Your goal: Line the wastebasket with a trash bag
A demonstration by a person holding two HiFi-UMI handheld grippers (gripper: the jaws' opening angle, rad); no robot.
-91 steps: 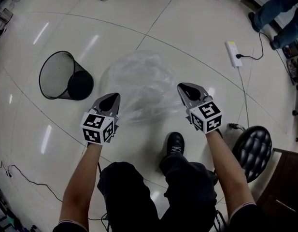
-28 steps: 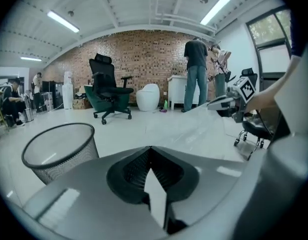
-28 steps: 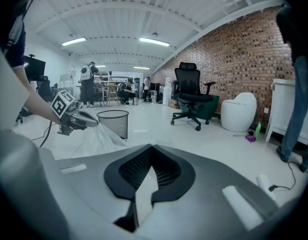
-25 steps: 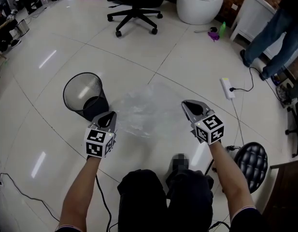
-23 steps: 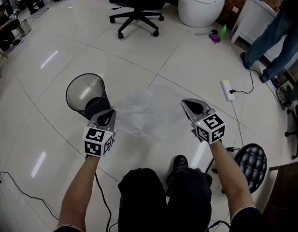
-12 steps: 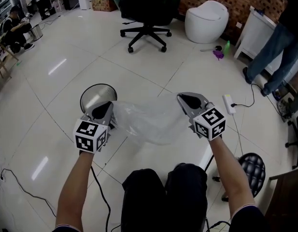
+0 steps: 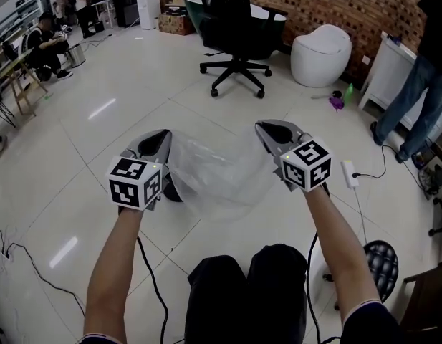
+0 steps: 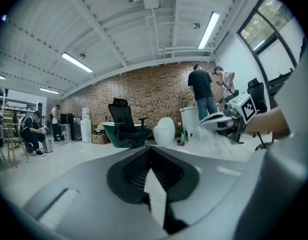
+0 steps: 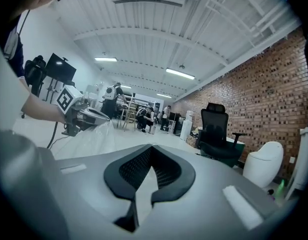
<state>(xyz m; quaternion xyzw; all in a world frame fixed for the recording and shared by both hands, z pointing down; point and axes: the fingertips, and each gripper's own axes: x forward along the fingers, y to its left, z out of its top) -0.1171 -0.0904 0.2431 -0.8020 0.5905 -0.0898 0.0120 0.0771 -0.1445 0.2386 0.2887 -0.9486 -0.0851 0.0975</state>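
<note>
- The pale tiled floor (image 7: 84, 192) fills the head view, with a brick wall (image 7: 328, 2) running along the far edge from 12 to 2 o'clock.
- A black office chair (image 7: 235, 27) stands at 12 o'clock, well beyond both grippers.
- Centre stage is the trash bag (image 7: 217, 174). It is clear film, held up off the floor and sagging in a crumpled swag between the two grippers.
- A person in jeans (image 7: 414, 106) stands at the 2 o'clock edge, and someone sits far off at 10 o'clock.
- A white rounded pouf (image 7: 321, 45) sits at 1 o'clock, just right of the chair.
- The left gripper (image 7: 157, 138) is at 9 o'clock of the bag. Its jaws are pinched tight on the bag's left edge, and its own view shows a pale sliver of film caught between the pads.
- The right gripper (image 7: 271, 129) is at 3 o'clock of the bag. Its jaws are likewise clamped on the film, with a thin pale wedge between them.
- A black padded stool (image 7: 382, 264) sits down at 4 o'clock.
- The wastebasket (image 7: 171, 190) is nearly all hidden behind the left gripper. Only a dark bit peeks out at that gripper's 5 o'clock, on the floor below the bag.
- A white power strip (image 7: 347, 173) lies on the floor at 3 o'clock, its cord trailing right.
</note>
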